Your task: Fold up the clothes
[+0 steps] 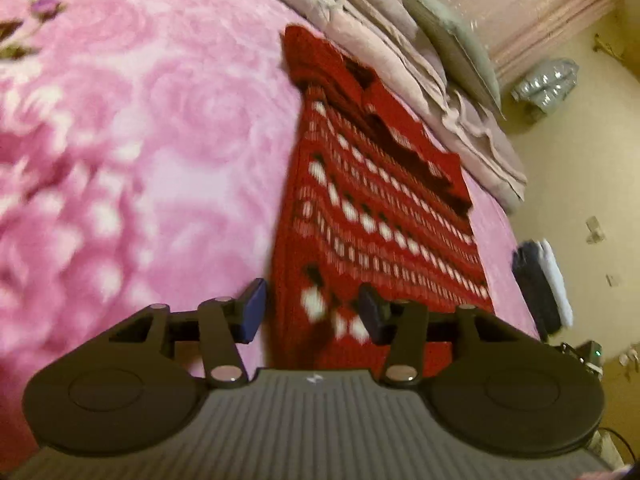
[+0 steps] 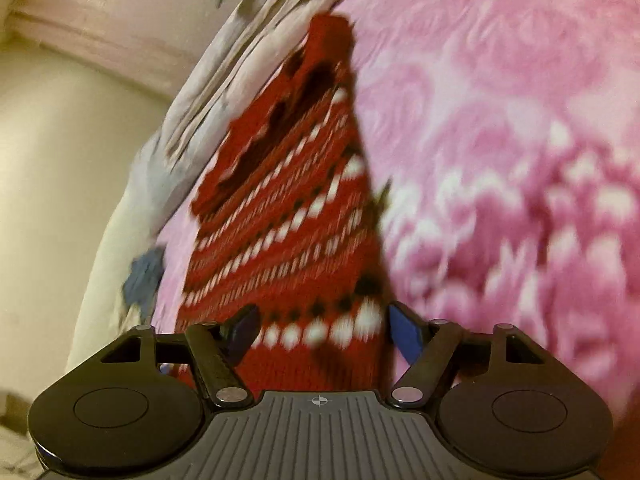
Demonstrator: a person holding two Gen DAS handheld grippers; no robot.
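A red knitted sweater with white and black patterned rows lies folded into a long strip on the pink rose-print blanket. Its near end reaches in between the fingers of my left gripper, which stands open. The left pad is just off the sweater's left edge and the right pad is over the knit. In the right wrist view the same sweater runs away from my right gripper. That gripper is open too, with the sweater's near end filling the gap between its blue pads. Both views are motion-blurred.
Folded pale quilts and a greenish pillow line the bed's far edge behind the sweater. A dark and white stack sits off the bed's right side. The blanket spreads wide on the right in the right wrist view, with pale bedding on the left.
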